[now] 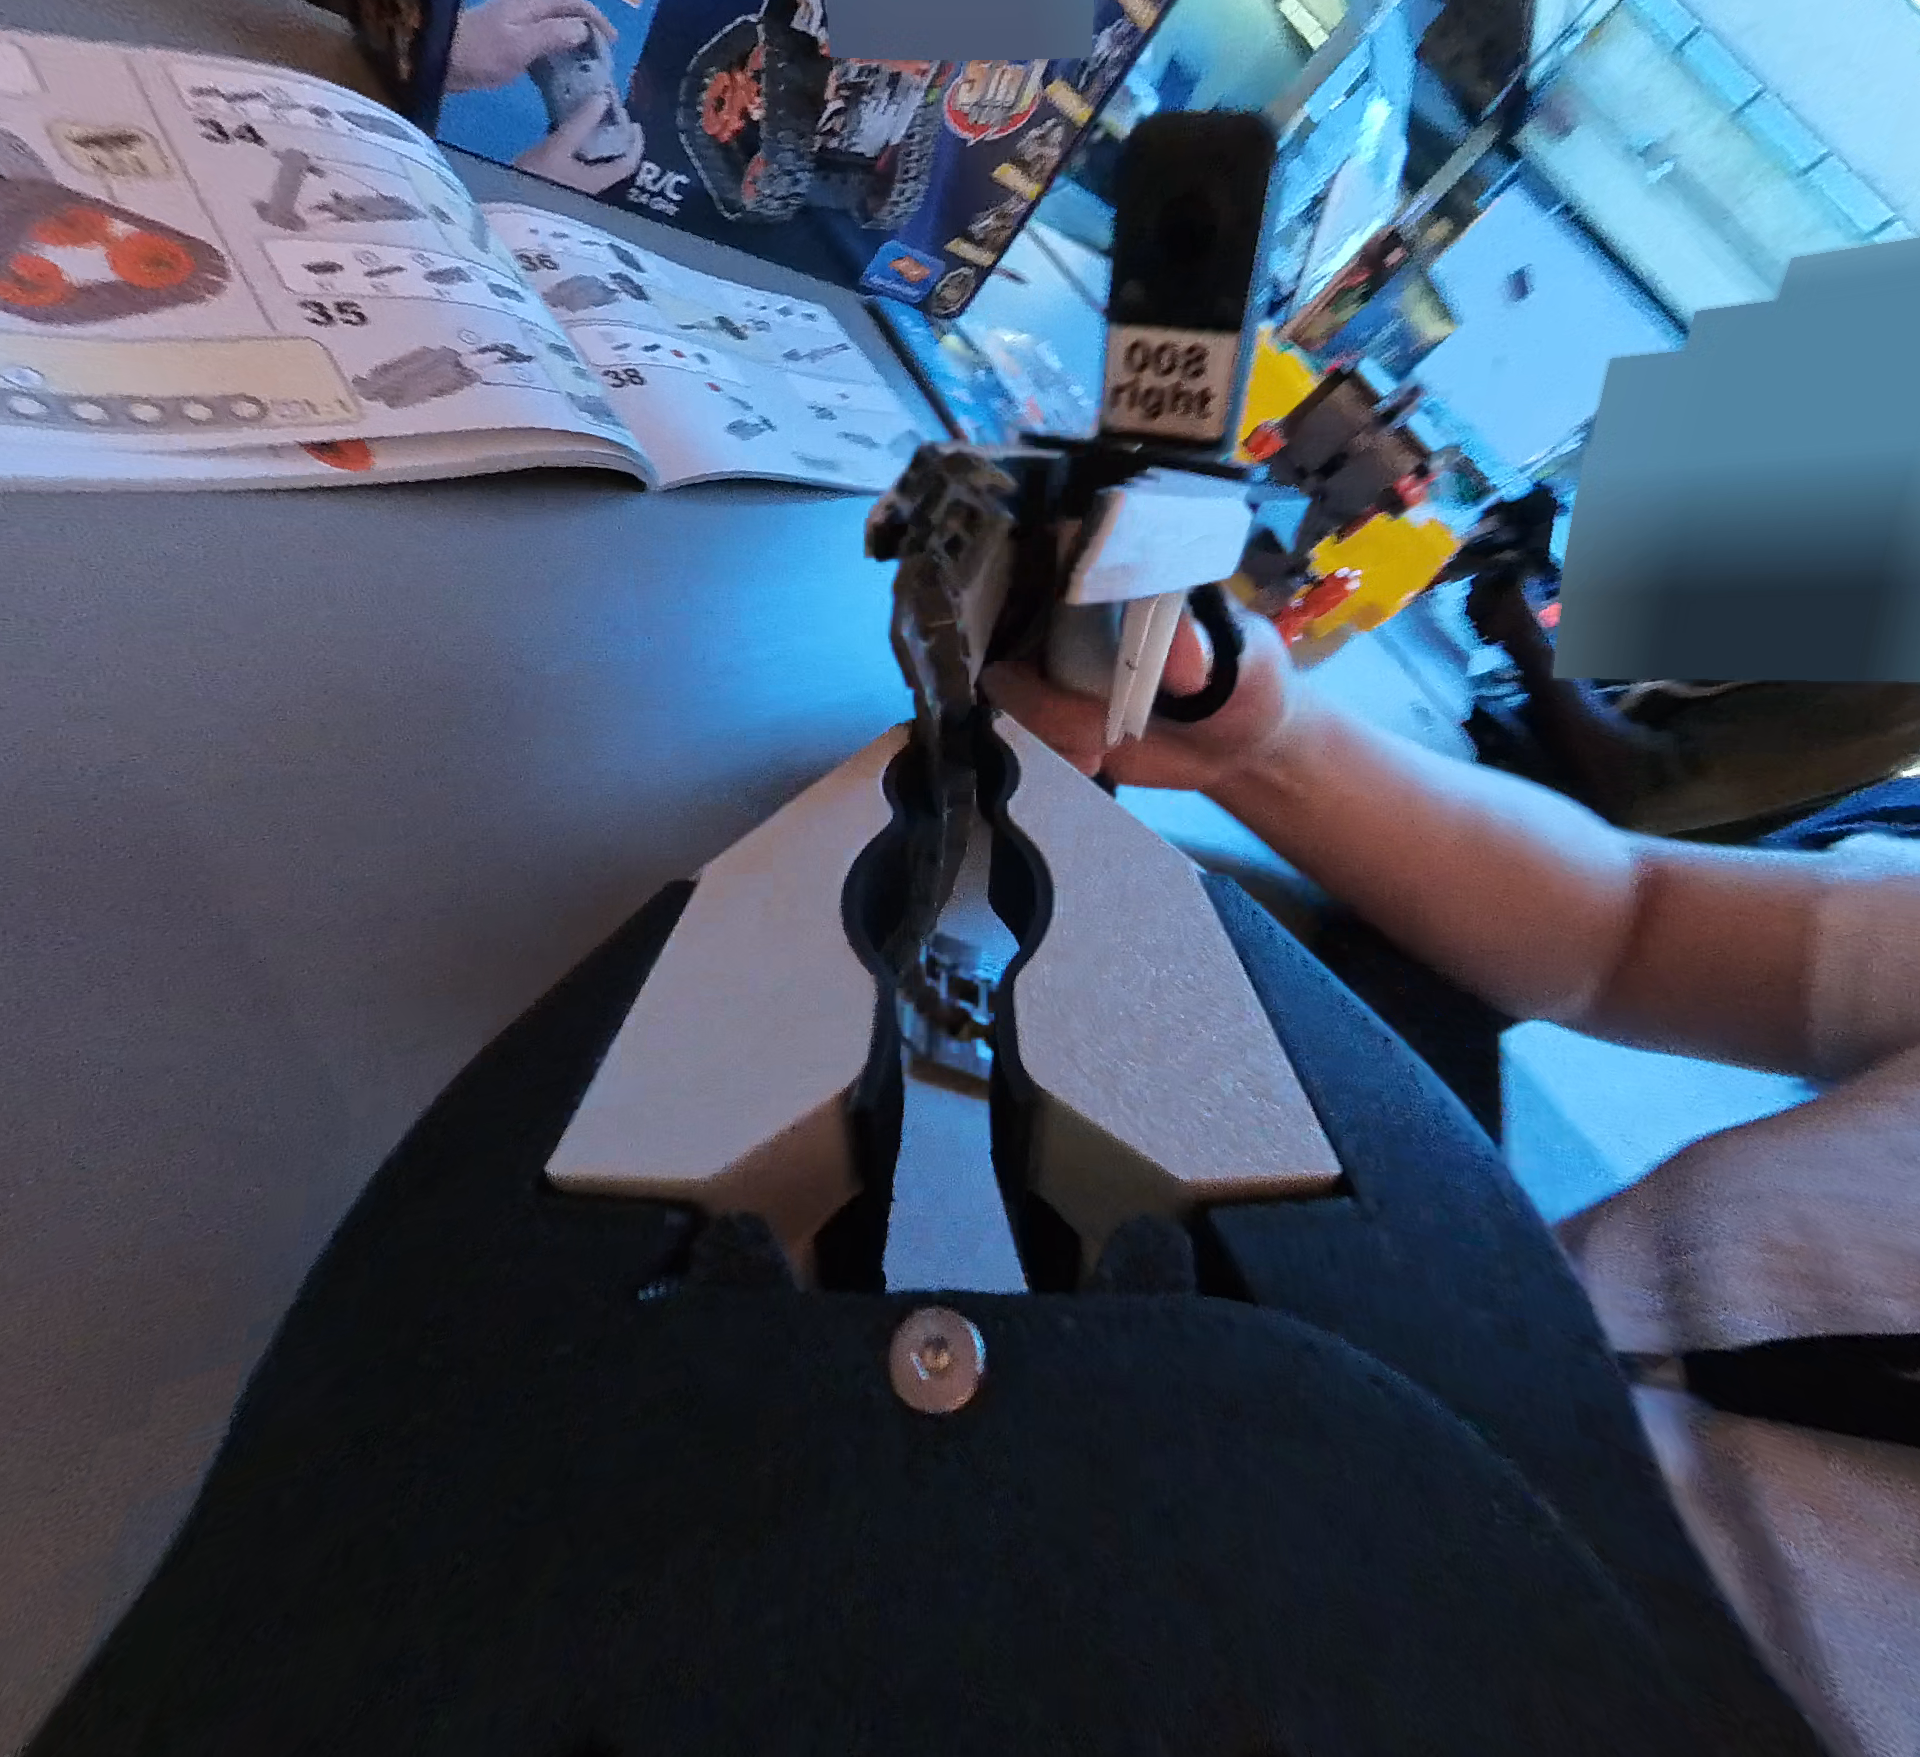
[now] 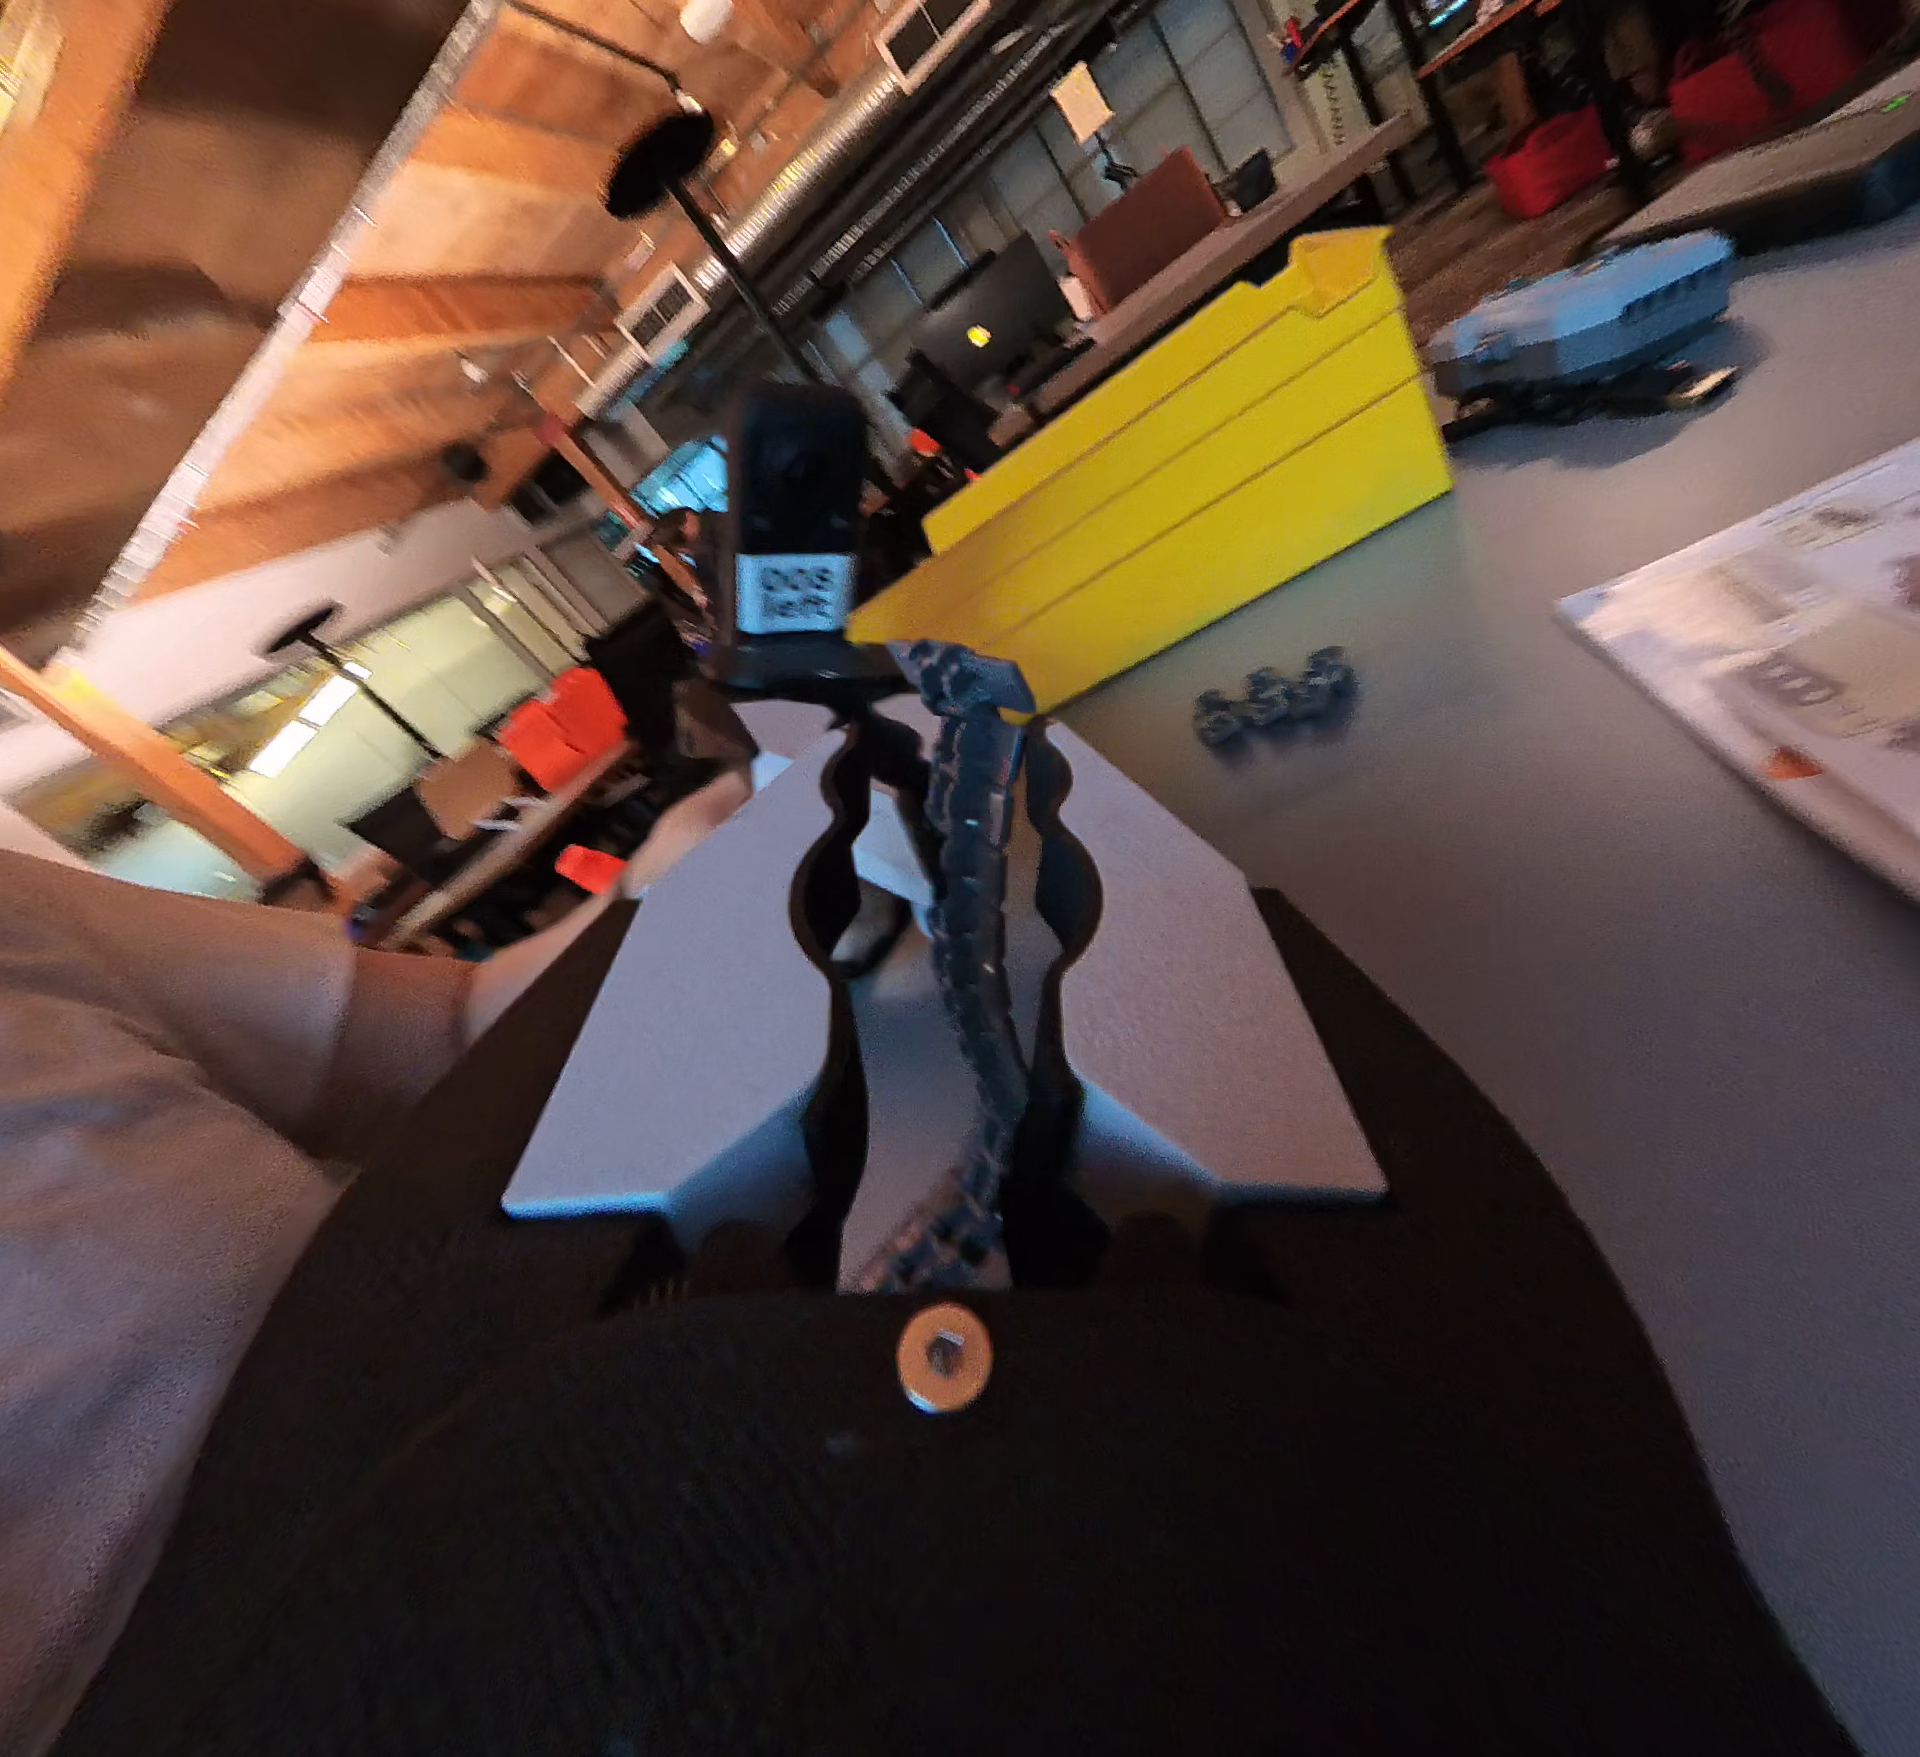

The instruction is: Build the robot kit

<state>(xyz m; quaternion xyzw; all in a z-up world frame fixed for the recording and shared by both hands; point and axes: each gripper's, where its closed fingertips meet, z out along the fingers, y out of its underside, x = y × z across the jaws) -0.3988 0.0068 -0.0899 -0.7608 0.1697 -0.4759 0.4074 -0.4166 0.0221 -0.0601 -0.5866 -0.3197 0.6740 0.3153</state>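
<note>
A dark grey linked track chain [image 1: 940, 564] hangs between my two grippers above the grey table [image 1: 364, 772]. My left gripper [image 1: 951, 741] is shut on one stretch of it, and the chain runs back between its fingers. My right gripper [image 1: 1023, 544], held by a hand, faces it closely and grips the chain's bunched other end. In the right wrist view my right gripper [image 2: 940, 741] is shut on the chain [image 2: 977, 876], which lies along the inside of its right finger. The left gripper's black camera [image 2: 795, 512] stands just beyond.
An open instruction booklet [image 1: 312, 284] lies at the left, with a blue toy box [image 1: 727, 45] upright behind it. A yellow bin [image 2: 1195, 502], a short loose track piece [image 2: 1273, 679] and a grey built model [image 2: 1590, 315] sit on the table. The booklet [image 2: 1787, 658] is at the right. The grippers are tip to tip, or close to it. Left tips and right tips are each some 30 cm from the grey built model [image 2: 1590, 315].
</note>
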